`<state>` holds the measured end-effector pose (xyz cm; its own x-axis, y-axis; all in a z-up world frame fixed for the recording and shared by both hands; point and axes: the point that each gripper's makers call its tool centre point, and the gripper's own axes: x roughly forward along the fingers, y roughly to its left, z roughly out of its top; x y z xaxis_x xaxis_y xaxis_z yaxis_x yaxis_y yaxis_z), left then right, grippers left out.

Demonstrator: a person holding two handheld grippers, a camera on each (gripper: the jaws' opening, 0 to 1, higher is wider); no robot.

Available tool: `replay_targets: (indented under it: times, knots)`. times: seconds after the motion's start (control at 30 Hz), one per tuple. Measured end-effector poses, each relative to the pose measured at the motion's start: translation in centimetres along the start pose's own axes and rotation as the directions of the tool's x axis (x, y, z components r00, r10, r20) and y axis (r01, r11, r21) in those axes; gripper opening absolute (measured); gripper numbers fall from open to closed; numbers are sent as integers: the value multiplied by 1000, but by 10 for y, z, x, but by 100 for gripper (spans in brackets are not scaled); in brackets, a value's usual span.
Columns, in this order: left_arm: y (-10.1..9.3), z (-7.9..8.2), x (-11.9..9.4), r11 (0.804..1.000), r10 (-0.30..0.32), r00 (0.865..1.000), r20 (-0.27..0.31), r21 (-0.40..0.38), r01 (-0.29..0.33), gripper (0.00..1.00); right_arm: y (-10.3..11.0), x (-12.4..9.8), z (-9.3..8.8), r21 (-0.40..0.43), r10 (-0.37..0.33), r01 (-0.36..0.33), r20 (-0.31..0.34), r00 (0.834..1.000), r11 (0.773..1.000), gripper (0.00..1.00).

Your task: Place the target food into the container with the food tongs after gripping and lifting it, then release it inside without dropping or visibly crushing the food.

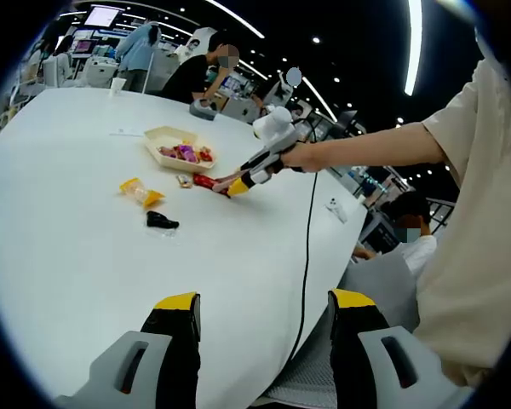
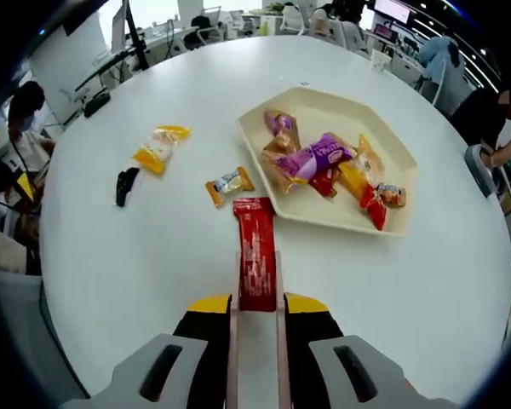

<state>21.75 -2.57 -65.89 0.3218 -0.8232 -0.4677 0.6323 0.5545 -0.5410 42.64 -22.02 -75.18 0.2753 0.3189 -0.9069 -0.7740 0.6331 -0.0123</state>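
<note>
My right gripper is shut on the pale food tongs, whose two arms run forward between the jaws. The tong tips close around the near end of a long red snack packet that rests on the white table, just short of the cream tray. Several wrapped snacks, one of them purple, lie in the tray. In the left gripper view, a person's hand holds the right gripper at the red packet, beside the tray. My left gripper is open over the table's near edge.
Loose on the table are a yellow packet, a small orange-ended packet and a black object. A black cable trails off the table edge. A paper cup stands far back, with people seated beyond.
</note>
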Motion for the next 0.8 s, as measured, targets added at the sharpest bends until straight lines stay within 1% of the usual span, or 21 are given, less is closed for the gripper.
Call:
replay_targets:
  times: [0.33, 0.4, 0.63, 0.8]
  knots:
    - [-1, 1, 0, 1000, -1, 1000, 3, 4, 1, 59, 1, -4, 3, 14, 8, -8, 18, 1000, 1000, 21]
    - [-1, 1, 0, 1000, -2, 1000, 4, 5, 2, 59, 4, -6, 5, 38, 30, -31, 28, 999, 999, 21]
    - [-4, 2, -1, 1000, -5, 1000, 9, 13, 5, 59, 2, -12, 8, 41, 23, -25, 40, 999, 999, 21]
    - [-5, 5, -2, 1000, -9, 1000, 17, 21, 9, 59, 1, -20, 13, 86, 28, -34, 73, 997, 996, 21]
